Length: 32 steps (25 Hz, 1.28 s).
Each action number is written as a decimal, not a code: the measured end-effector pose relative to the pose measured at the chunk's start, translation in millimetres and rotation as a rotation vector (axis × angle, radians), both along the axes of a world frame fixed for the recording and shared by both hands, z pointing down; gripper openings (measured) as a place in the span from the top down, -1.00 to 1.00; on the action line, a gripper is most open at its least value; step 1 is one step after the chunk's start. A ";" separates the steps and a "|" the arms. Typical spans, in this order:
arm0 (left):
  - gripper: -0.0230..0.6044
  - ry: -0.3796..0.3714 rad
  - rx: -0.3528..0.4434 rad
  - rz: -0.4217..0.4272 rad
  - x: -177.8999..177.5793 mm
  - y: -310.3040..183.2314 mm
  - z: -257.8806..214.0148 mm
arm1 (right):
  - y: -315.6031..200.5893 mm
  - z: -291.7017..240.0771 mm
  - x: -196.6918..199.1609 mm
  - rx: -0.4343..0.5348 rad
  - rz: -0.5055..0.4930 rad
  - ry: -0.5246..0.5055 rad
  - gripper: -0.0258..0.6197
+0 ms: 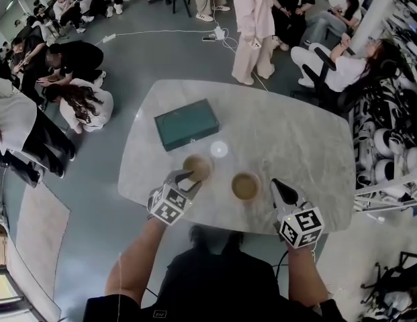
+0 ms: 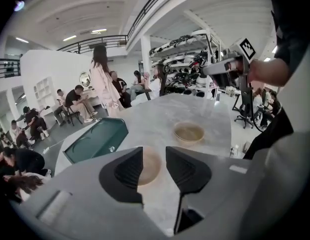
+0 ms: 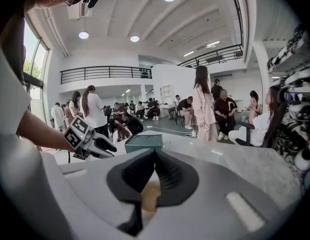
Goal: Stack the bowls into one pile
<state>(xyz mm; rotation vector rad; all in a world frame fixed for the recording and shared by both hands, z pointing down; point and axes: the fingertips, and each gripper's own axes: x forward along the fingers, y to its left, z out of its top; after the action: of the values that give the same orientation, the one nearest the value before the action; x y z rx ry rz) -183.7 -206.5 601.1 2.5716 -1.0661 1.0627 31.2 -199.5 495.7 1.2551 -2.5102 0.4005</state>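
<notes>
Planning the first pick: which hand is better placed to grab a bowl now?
Left. The left tongs stand open right at the left-hand tan round bowl, which shows between them. The right tongs are shut, short of the other tan bowl.

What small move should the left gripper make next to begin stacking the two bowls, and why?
Probably ease the left gripper forward so its open jaws straddle the near rim of the left bowl, ready to close. That bowl lies just beyond the jaws, not yet gripped; the right bowl sits apart, and the right gripper is shut.
</notes>
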 end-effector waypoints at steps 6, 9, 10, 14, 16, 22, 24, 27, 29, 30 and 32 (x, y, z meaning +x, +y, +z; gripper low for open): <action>0.41 -0.104 -0.088 0.106 -0.6 -2.2 46.9 | 1.8 11.7 -3.4 -0.028 0.016 0.007 0.91; 0.35 -0.142 -0.126 0.133 -2.2 -6.8 68.5 | 2.5 18.8 -4.2 -0.040 0.019 0.014 0.91; 0.32 -0.151 -0.136 0.139 -2.5 -8.8 74.1 | 2.3 20.6 -4.2 -0.046 0.023 0.016 0.91; 0.31 -0.227 -0.146 0.201 3.2 -10.1 91.0 | 4.3 22.8 -0.3 -0.057 0.038 0.020 0.91; 0.31 -0.270 -0.149 0.240 7.1 -7.7 97.4 | 6.7 22.6 2.3 -0.059 0.045 0.022 0.91; 0.40 -0.385 -0.151 0.339 8.6 -1.2 114.5 | 13.8 22.6 3.3 -0.071 0.063 0.023 0.91; 0.56 -0.410 -0.134 0.355 6.5 -0.3 119.1 | 17.2 24.5 0.6 -0.076 0.067 0.026 0.91; 0.77 -0.423 -0.106 0.361 3.6 1.6 122.3 | 22.8 25.4 -5.8 -0.079 0.069 0.029 0.91; 0.81 -0.407 -0.093 0.348 0.5 3.8 120.3 | 28.1 24.5 -12.0 -0.079 0.069 0.034 0.91; 0.83 -0.393 -0.083 0.337 -1.7 3.8 117.6 | 30.0 23.7 -15.5 -0.078 0.069 0.037 0.91; 0.84 -0.355 -0.059 0.311 -5.9 1.6 109.1 | 32.2 21.2 -22.1 -0.073 0.069 0.044 0.91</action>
<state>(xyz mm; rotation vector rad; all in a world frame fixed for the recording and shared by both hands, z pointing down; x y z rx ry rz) -189.6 -205.0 710.2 2.6175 -0.6907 1.6469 9.1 -167.3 517.0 1.3107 -2.3989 0.4718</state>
